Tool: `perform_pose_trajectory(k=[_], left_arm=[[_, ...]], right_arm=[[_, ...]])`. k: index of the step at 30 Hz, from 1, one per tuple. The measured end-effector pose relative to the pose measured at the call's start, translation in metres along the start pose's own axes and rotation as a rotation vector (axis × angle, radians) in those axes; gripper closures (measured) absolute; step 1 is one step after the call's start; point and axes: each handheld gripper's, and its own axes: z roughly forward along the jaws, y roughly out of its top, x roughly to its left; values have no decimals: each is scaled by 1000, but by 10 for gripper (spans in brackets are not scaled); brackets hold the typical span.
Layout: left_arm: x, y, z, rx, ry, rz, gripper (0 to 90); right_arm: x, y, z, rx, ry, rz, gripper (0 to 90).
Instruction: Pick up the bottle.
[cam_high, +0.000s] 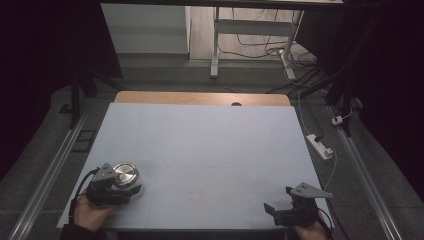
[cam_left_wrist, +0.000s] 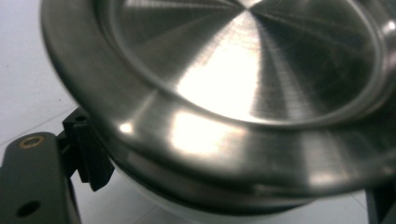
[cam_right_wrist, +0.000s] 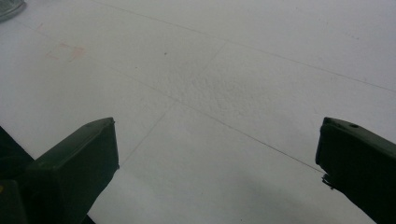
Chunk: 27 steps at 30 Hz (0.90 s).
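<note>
A round container with a brushed steel lid (cam_high: 125, 174) and a white body stands near the table's front left corner. My left gripper (cam_high: 126, 186) comes at it from the left, held in a hand, jaws on either side of it just under the lid. In the left gripper view the lid (cam_left_wrist: 243, 84) looms close, and the left pad (cam_left_wrist: 91, 158) lies against the container's side below the rim. My right gripper (cam_high: 280, 200) rests near the front right corner, jaws wide apart over bare mat (cam_right_wrist: 217, 158) with nothing between them.
A pale mat (cam_high: 200, 140) covers the table, with a wooden strip (cam_high: 200, 97) at the far edge. A power strip (cam_high: 320, 146) and cables lie on the floor to the right. White desk legs (cam_high: 215, 50) stand beyond the table. The lid's edge (cam_right_wrist: 9, 7) peeks into the right gripper view.
</note>
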Motion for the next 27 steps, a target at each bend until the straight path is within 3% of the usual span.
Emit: perform_pose_trajectory(k=[8, 20, 27], left_arm=[[-1, 14, -3, -15, -13, 13, 151], [-13, 44, 6, -10, -40, 89, 151], [-24, 71, 17, -13, -68, 148, 151]], right_arm=[[-1, 1, 1, 1, -1, 4, 0], [-1, 1, 0, -3, 0, 4, 0], [-1, 0, -1, -6, 0, 8, 0]])
